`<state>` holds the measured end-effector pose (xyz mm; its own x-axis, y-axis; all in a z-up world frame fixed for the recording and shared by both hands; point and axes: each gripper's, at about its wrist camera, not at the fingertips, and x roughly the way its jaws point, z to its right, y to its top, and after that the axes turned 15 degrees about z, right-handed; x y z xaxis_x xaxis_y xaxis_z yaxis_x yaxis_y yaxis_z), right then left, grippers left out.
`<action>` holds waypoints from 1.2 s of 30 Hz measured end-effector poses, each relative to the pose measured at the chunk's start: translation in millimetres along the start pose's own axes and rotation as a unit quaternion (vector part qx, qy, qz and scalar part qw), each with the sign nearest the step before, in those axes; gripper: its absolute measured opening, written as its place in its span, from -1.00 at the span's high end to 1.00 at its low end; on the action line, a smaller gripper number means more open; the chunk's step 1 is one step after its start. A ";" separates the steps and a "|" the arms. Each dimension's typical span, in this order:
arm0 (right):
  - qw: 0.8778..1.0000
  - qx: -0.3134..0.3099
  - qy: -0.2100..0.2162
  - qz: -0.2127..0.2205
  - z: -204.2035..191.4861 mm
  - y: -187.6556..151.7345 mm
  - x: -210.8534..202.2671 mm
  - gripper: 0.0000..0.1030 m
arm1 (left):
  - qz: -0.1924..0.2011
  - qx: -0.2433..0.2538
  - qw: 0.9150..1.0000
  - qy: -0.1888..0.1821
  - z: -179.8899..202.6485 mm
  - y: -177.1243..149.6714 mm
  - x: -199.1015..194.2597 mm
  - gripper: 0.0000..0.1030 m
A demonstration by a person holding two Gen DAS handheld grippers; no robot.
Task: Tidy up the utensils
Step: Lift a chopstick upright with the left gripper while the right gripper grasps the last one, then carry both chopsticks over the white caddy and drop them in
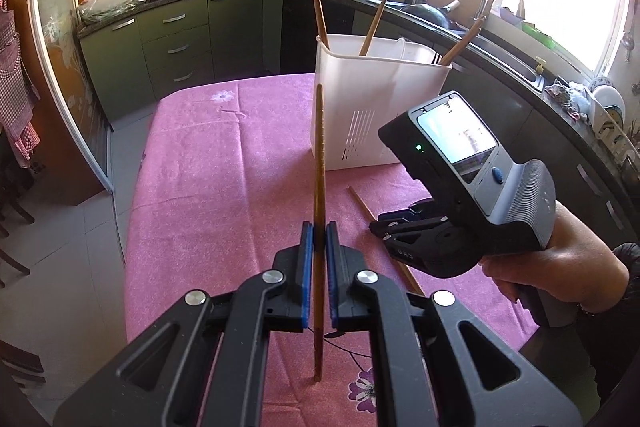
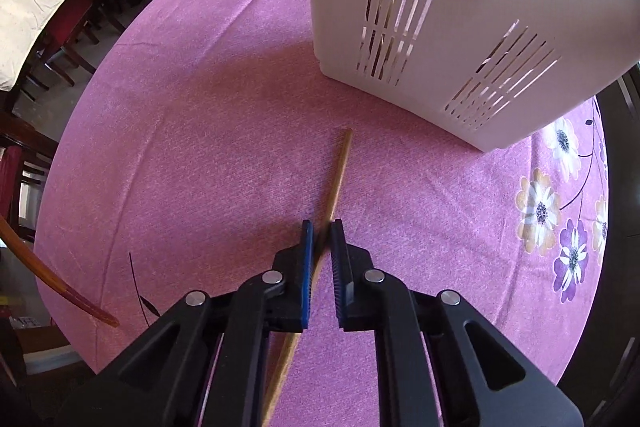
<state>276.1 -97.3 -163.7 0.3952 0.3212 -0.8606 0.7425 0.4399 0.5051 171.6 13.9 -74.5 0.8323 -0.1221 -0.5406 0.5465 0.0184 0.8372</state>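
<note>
Left gripper [image 1: 319, 231], blue-padded jaws pinching a long brown wooden chopstick [image 1: 319, 163] held upright, top end overlapping the tall white slotted plastic utensil holder [image 1: 372, 107] standing ahead of the jaws on the pink floral tablecloth [image 1: 224, 167]. Only in the left wrist view: three more brown chopsticks [image 1: 320, 11] leaning inside the holder.

Right gripper [image 2: 321, 227], jaws closed down around a second brown wooden chopstick [image 2: 338, 175] lying flat on the cloth, tip pointing ahead toward the holder. Slots visible close up here only.
</note>
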 end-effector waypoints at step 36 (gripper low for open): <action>0.953 0.016 0.024 0.302 30.9 -60.2 -228.7 0.87 | 0.024 0.016 0.999 -0.015 18.7 25.4 -30.3 0.87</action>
<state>157.7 -223.2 0.7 0.7310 0.5466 -0.4086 0.4032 0.1371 0.9048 158.5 -0.5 -35.3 0.8538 -0.1513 -0.4980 0.5029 -0.0073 0.8643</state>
